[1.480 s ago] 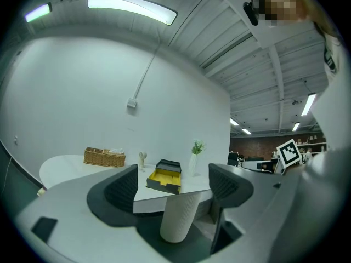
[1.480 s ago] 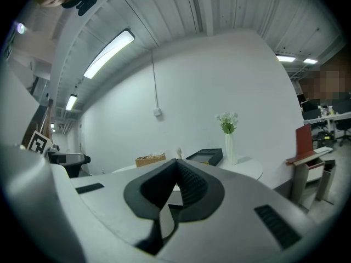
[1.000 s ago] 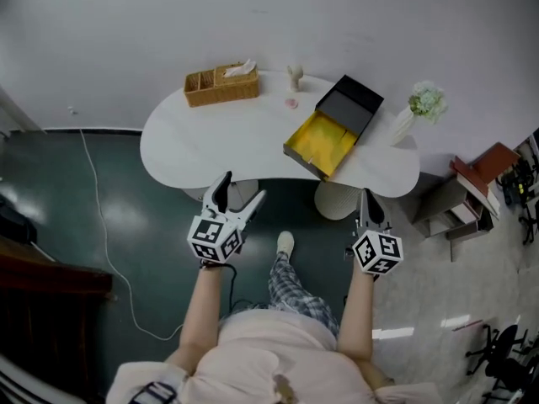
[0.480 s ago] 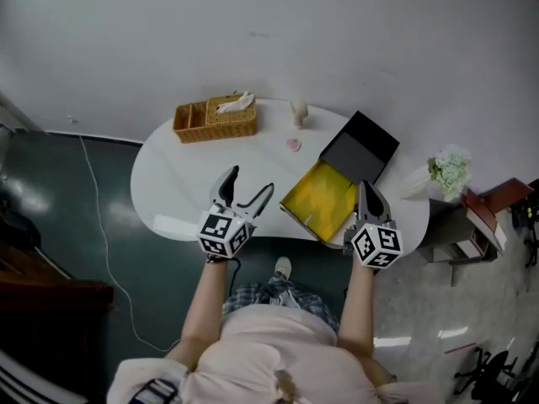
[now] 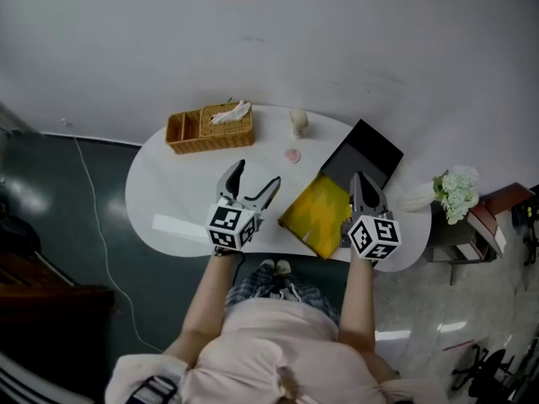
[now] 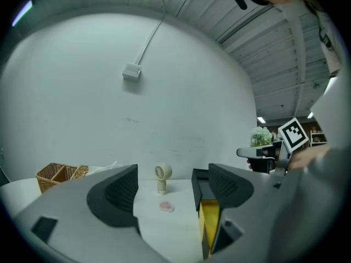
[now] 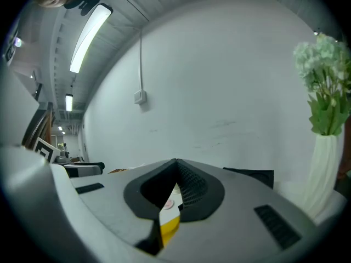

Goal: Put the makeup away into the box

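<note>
The head view sets the left gripper above the white table, with the pink makeup compact lying untouched at its 2 o'clock and at 11 o'clock of the open yellow-lined box. The right gripper is at the box's 3 o'clock side. Only the left gripper view shows its fingers spread wide and empty, framing the compact and a small cream fan, while only the right gripper view shows its fingers closed tip to tip on nothing, with a vase of flowers at 3 o'clock.
</note>
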A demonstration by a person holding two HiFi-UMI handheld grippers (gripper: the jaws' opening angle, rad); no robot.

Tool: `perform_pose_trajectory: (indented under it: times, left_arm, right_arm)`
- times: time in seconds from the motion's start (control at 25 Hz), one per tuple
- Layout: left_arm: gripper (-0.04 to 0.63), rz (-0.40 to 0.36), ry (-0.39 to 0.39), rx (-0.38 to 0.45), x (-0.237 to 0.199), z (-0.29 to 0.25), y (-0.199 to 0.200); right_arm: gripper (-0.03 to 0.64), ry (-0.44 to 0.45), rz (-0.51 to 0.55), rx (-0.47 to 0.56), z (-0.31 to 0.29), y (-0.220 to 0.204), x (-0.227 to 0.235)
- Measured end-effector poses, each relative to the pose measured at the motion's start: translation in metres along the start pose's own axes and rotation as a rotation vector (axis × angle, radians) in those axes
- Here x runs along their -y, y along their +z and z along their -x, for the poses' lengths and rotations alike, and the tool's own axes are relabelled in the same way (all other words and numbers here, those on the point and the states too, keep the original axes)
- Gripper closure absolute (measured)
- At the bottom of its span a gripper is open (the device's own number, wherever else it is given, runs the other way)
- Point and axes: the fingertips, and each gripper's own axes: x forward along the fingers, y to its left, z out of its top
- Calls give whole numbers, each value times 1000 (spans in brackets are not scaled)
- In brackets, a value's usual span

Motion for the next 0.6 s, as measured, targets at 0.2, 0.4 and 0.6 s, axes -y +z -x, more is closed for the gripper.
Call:
perform_pose_trajectory:
  times: [0.2, 0.4, 0.6]
  left_arm:
    - [207, 2, -11, -44, -11, -27, -3]
    - [207, -1, -15, -121, -16, -71, -19]
    - [207, -10, -10, -197, -28, -122, -44]
  right_arm:
    - [601, 26, 5, -30, -23, 0, -7]
    - [601, 52, 28, -81, -55, -4, -2]
    - [601, 67, 58, -150, -92, -12, 5]
